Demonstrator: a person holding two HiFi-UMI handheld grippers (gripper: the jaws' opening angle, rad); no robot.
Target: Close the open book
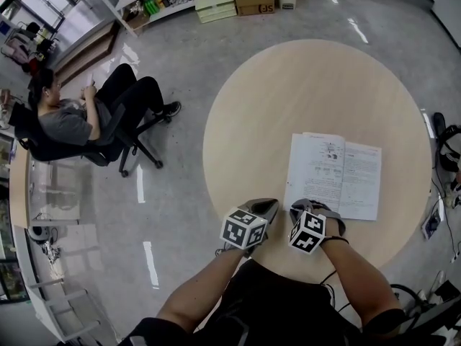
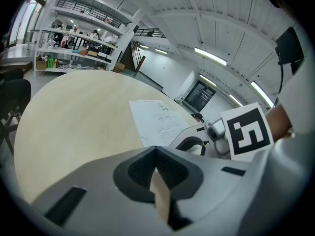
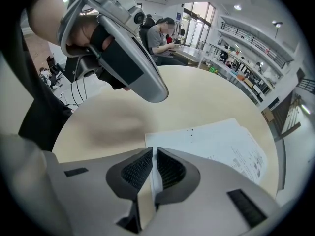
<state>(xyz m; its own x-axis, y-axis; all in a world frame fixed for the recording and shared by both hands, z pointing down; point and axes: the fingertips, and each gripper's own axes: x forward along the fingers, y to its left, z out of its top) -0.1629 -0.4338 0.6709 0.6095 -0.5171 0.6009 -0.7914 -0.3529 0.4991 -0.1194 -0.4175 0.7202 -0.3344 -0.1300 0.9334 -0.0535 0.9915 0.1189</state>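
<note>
Hardly anything can be read. The book [image 1: 335,175], lying open near the table's [image 1: 288,85] right edge, carries lines of print and small figures on both pages, all too fine to make out. A cardboard box [image 1: 255,1] on the floor past the table's far edge bears dark letters on its side, perhaps "SE". The cubes on the left gripper [image 1: 268,206] and right gripper [image 1: 302,207] show black-and-white square markers, patterns rather than letters.
</note>
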